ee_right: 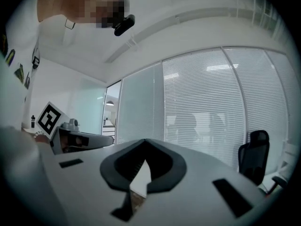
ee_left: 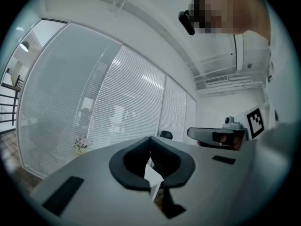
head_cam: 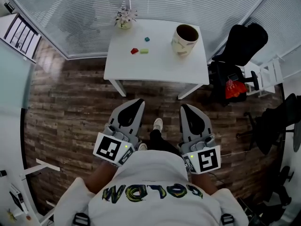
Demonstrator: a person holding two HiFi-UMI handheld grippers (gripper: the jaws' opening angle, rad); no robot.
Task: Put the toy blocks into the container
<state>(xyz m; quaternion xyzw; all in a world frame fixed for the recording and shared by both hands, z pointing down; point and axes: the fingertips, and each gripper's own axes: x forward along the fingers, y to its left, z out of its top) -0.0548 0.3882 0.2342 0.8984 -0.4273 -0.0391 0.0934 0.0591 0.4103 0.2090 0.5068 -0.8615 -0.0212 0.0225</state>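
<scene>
A white table (head_cam: 155, 67) stands ahead of me across the wooden floor. Three small blocks lie on it: a red one (head_cam: 134, 51), a yellow-green one (head_cam: 144, 51) beside it, and a teal one (head_cam: 146, 39) farther back. The container, a cream pot (head_cam: 184, 39) with a dark inside, stands at the table's right. My left gripper (head_cam: 139, 101) and right gripper (head_cam: 184, 107) are held side by side in front of my body, well short of the table. Both point level, are shut and hold nothing. The left gripper view (ee_left: 150, 138) and right gripper view (ee_right: 144, 140) show jaws meeting at the tips.
A small flower pot (head_cam: 124, 19) sits at the table's back left corner. Glass walls with blinds enclose the table behind. A black office chair (head_cam: 242, 41) and a red bag (head_cam: 233, 88) stand right of the table. My shoe (head_cam: 158, 124) shows between the grippers.
</scene>
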